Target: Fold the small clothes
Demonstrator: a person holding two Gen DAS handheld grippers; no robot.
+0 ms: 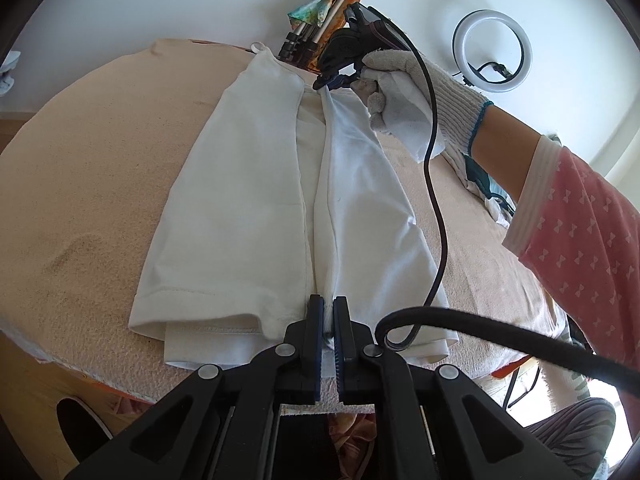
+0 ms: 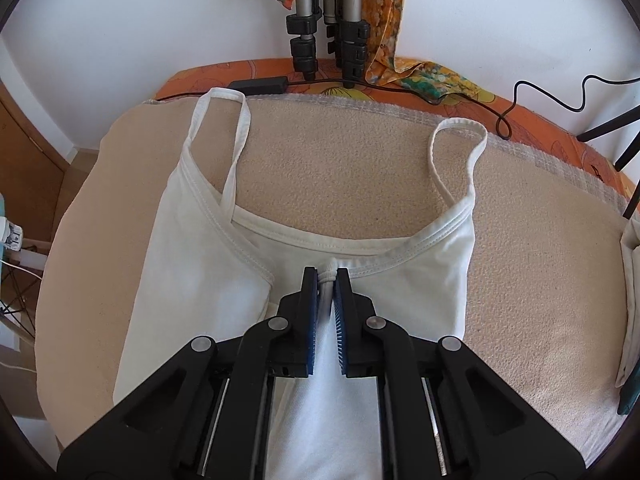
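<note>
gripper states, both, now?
Left hand-held gripper: closed on the white top's bottom hem.
Right hand-held gripper: closed on the top's neckline edge.

White camisole (image 2: 192,280) lies on the beige-blanketed table (image 2: 340,160).

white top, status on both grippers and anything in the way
Left gripper shut on white top at hem end. Right gripper shut on its neckline end. Black cable trails across the cloth.
</note>
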